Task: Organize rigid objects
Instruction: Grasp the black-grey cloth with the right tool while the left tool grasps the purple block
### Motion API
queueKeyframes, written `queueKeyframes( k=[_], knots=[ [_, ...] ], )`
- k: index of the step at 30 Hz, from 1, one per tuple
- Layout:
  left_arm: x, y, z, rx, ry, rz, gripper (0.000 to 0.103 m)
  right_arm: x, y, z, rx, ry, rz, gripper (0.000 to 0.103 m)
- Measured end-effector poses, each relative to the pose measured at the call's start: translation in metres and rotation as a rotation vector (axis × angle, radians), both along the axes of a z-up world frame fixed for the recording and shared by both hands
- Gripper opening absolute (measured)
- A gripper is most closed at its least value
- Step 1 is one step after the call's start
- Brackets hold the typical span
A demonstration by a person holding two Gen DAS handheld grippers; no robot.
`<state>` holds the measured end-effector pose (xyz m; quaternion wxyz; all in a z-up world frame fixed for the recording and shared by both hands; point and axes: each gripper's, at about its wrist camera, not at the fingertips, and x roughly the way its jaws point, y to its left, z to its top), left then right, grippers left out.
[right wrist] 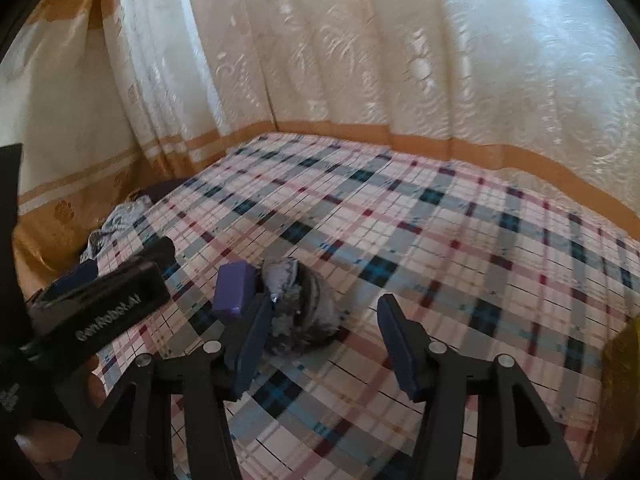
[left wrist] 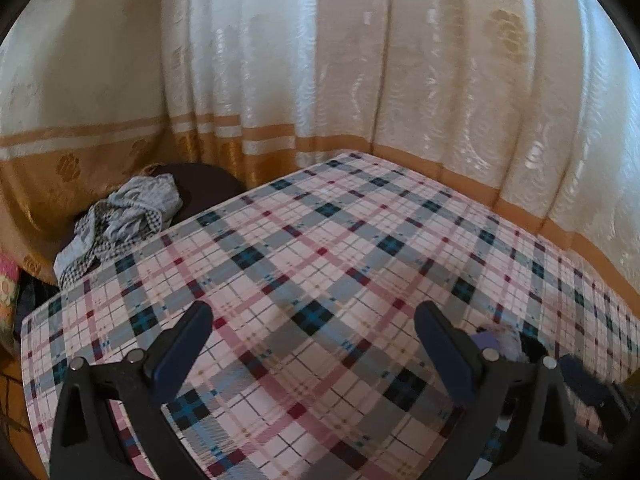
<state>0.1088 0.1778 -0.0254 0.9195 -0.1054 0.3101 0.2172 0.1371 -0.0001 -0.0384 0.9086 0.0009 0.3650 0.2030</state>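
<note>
A small purple block [right wrist: 234,290] lies on the plaid tablecloth [right wrist: 440,240], touching a crumpled grey and dark bundle [right wrist: 300,312]. My right gripper [right wrist: 325,300] stands open just above the cloth. Its left finger is right beside the block and the bundle, and nothing sits between its fingers. In the left wrist view the purple block [left wrist: 486,340] and the bundle peek out behind the right finger. My left gripper [left wrist: 313,310] is wide open over bare cloth and holds nothing. Its black body [right wrist: 100,308] shows at the left of the right wrist view.
Cream and gold curtains [left wrist: 360,60] hang close behind the table on two sides. A crumpled checked cloth [left wrist: 120,220] lies on a dark round seat [left wrist: 208,188] past the table's left edge. A yellow object [right wrist: 624,380] shows at the right edge.
</note>
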Motion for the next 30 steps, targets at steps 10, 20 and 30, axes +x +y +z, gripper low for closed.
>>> queueKeyframes(
  k=[10, 20, 30],
  knots=[
    [0.006, 0.008, -0.010, -0.051, 0.035, 0.011, 0.102, 0.023, 0.020, -0.015, 0.016, 0.115, 0.022, 0.055],
    [0.009, -0.010, -0.007, -0.050, 0.022, -0.132, 0.102, -0.006, -0.004, -0.006, -0.055, 0.026, -0.074, 0.046],
    [0.029, -0.058, -0.013, -0.048, 0.099, -0.401, 0.089, -0.044, -0.065, 0.007, -0.065, -0.079, -0.230, 0.046]
  ],
)
